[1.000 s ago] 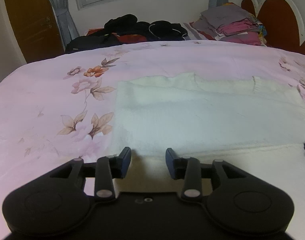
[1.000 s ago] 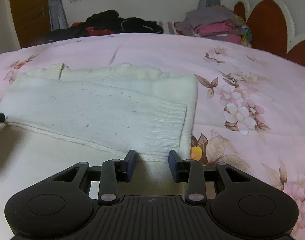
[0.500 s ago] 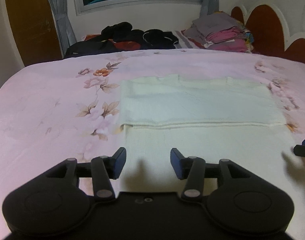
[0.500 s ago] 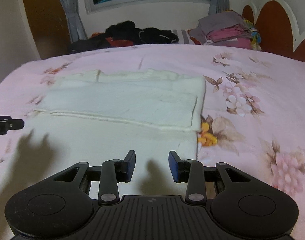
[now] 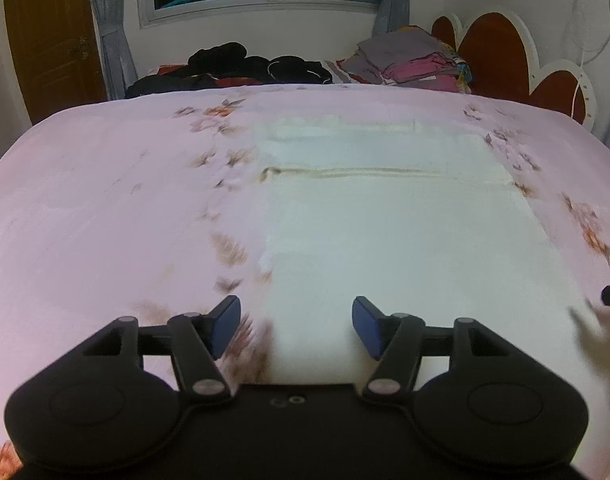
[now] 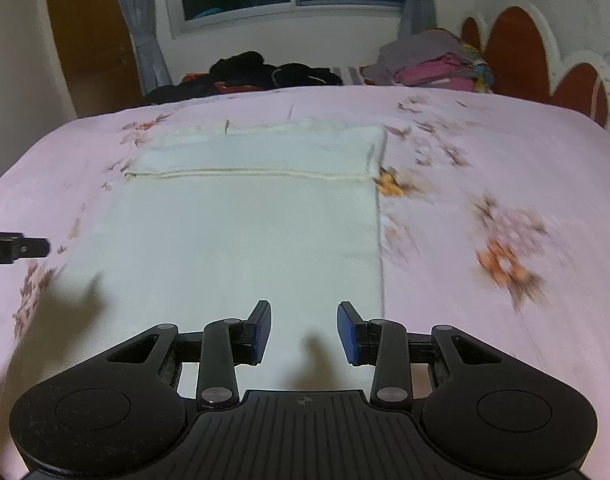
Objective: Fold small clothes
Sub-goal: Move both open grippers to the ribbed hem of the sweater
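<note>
- The white garment (image 5: 389,216) lies flat on the bed (image 5: 105,200), its long axis running away from us.
- Our left gripper (image 5: 296,326) jaws are opening, empty, over its near-left corner.
- Our right gripper (image 6: 304,332) stands released above the near-right hem.

2 wrist fisheyes, angled down across the bed (image 5: 105,200), sharing the white garment (image 6: 245,240)

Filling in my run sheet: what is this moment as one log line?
white garment: flat on pink bedspread, far part folded over | left gripper: opening, empty | right gripper: open, empty | stage: between folds
</note>
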`<state>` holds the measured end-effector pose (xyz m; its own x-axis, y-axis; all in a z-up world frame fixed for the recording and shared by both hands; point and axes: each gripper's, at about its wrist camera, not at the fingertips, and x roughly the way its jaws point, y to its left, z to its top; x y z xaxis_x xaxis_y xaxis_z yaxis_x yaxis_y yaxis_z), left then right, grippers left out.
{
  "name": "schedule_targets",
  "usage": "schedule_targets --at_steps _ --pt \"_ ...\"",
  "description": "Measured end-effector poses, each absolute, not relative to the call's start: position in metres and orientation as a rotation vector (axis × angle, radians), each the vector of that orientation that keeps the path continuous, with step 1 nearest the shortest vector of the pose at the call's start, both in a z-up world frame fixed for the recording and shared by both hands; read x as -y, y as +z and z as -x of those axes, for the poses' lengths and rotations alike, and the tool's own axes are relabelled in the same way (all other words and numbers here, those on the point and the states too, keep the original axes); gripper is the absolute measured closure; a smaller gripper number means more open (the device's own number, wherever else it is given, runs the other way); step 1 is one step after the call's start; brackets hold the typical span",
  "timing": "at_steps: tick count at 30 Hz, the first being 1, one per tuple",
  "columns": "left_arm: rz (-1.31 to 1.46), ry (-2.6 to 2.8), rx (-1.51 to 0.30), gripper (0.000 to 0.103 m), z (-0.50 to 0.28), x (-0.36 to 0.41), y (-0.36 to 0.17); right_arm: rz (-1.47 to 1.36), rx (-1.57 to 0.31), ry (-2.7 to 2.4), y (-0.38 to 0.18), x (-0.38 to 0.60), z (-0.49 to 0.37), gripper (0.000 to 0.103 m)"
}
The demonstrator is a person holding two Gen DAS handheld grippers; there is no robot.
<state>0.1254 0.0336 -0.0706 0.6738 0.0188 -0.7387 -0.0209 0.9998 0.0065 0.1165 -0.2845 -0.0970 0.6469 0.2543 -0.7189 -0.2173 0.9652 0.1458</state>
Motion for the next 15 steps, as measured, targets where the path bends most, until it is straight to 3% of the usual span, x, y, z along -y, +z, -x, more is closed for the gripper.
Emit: schedule_targets --at_steps 6,7,8,9,15 --pt "0.037 0.027 -0.849 0.04 -0.083 -0.055 -0.073 -0.064 -0.842 0.22 -0.098 0.292 -0.072 0.064" --pt "0.044 0.029 -0.857 0.04 -0.077 -0.059 -0.075 -0.065 -0.843 0.214 -0.099 0.293 -0.067 0.06" --pt "0.056 0.026 -0.867 0.04 -0.07 -0.062 -0.077 -0.065 -0.842 0.205 -0.1 0.294 -0.059 0.046" --pt "0.068 0.023 -0.877 0.04 -0.064 -0.065 -0.08 -0.065 -0.841 0.202 -0.101 0.294 -0.053 0.04" --pt "0.143 -0.02 -0.936 0.043 -0.039 -0.073 -0.1 -0.08 -0.87 0.166 -0.114 0.295 -0.03 0.04"
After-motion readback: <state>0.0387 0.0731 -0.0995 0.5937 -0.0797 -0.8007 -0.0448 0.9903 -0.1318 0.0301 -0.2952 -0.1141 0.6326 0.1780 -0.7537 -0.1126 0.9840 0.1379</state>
